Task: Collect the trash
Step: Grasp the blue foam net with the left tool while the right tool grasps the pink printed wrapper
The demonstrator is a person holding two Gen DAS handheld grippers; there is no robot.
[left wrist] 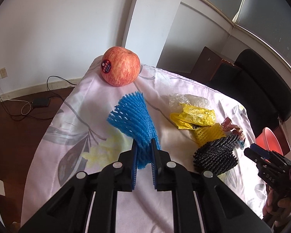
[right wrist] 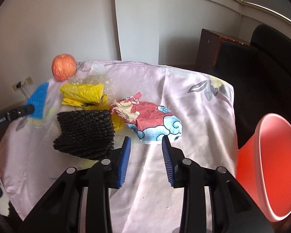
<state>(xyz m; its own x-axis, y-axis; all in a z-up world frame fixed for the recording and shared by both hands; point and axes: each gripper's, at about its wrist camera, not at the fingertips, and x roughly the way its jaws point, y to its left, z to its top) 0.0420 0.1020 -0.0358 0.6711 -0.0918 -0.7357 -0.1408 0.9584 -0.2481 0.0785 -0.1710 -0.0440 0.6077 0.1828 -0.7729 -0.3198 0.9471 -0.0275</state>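
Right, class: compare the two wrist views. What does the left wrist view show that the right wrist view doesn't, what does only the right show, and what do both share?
Only the left wrist view shows the left gripper from behind, shut on the blue foam net, and the sticker on the apple.

Only the right wrist view shows the right gripper open over the cloth, the whole printed wrapper, and the inside of the red bin.

Both show the apple, blue foam net, yellow bag, black foam net and flowered cloth.

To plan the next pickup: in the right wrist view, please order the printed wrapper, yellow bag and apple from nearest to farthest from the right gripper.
From the right gripper:
1. Printed wrapper, just ahead.
2. Yellow bag, farther left.
3. Apple, far left corner.
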